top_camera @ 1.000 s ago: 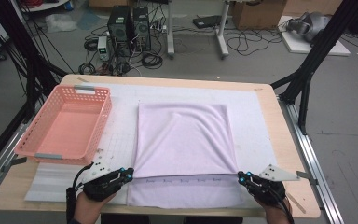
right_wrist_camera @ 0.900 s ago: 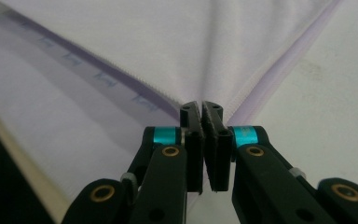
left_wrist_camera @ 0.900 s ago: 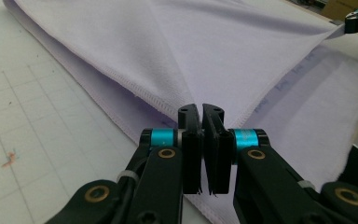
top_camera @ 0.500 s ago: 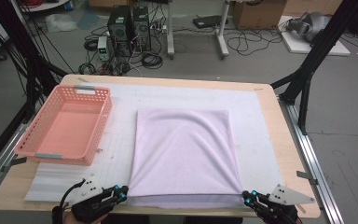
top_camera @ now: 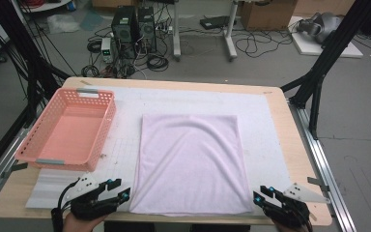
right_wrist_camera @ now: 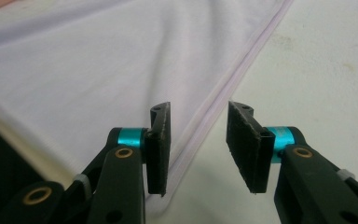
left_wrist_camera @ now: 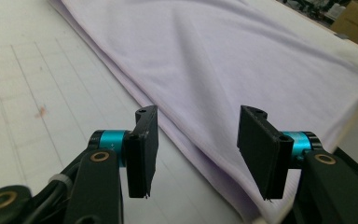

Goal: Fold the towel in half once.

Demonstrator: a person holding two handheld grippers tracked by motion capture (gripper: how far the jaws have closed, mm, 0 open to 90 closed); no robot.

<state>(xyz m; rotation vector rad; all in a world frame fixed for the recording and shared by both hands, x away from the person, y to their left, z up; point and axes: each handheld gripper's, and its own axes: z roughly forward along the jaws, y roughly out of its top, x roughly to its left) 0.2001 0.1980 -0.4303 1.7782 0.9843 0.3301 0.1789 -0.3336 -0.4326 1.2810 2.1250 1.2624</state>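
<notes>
High view: pink basket (top_camera: 43, 145) holds nothing, beside lilac cloth (top_camera: 191, 162).

Pink plastic basket (top_camera: 70, 128), empty, up and left of the left jaws on the wooden surface (top_camera: 290, 125). White gridded mat (top_camera: 121, 154) under and ahead of both jaws. Computer towers (top_camera: 134, 23) and cables (top_camera: 256, 46) on the floor far beyond.

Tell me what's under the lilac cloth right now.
The lilac cloth lies flat on the white gridded mat, which covers the table. Anything beneath the cloth's middle is hidden.
</notes>
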